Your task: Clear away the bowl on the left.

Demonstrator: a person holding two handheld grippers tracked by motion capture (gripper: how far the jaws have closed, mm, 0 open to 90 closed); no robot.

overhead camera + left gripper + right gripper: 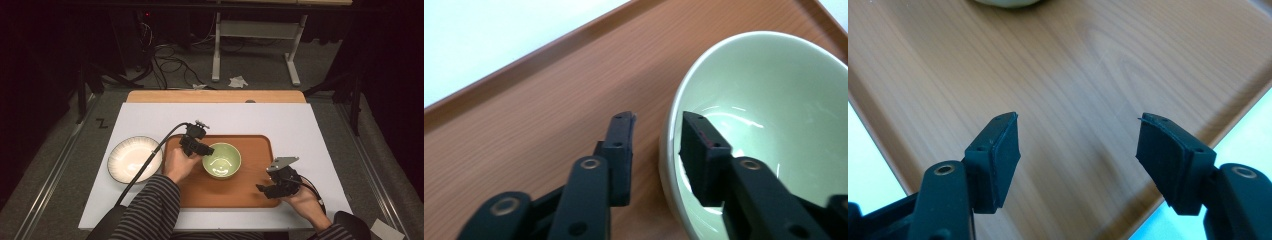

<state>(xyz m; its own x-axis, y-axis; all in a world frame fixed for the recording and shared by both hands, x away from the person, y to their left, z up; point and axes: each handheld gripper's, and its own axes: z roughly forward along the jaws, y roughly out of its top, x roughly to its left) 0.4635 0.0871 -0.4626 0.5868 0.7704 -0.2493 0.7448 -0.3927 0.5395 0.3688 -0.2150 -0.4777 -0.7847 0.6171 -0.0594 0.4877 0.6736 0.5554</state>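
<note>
On the wooden tray [250, 192], near its middle and a little left of centre, sits a pale green bowl [221, 160], upright and empty. The left gripper [206, 149] is at the bowl's left rim. Seen along its own fingers, they straddle the rim: one finger [620, 150] is outside the wall over the tray wood, the other [701, 160] is inside the bowl. They are partly open, with a visible gap on the outside, so the pads do not seem to press on the wall; the bowl rests on the tray by its own weight. Straddling the rim this way suits a thin-walled bowl, which is too broad to clasp across its whole width.

The right gripper [265, 189] hovers over the tray's near right corner, well apart from the bowl. Its fingers [998, 160] are spread wide with nothing between them, and bare wood shows below. It looks to be waiting out of the way.

Left of the tray, on the white tabletop [300, 125], stands a shallow cream plate [134, 159], empty and untouched. The person's striped sleeves enter from the near edge.
</note>
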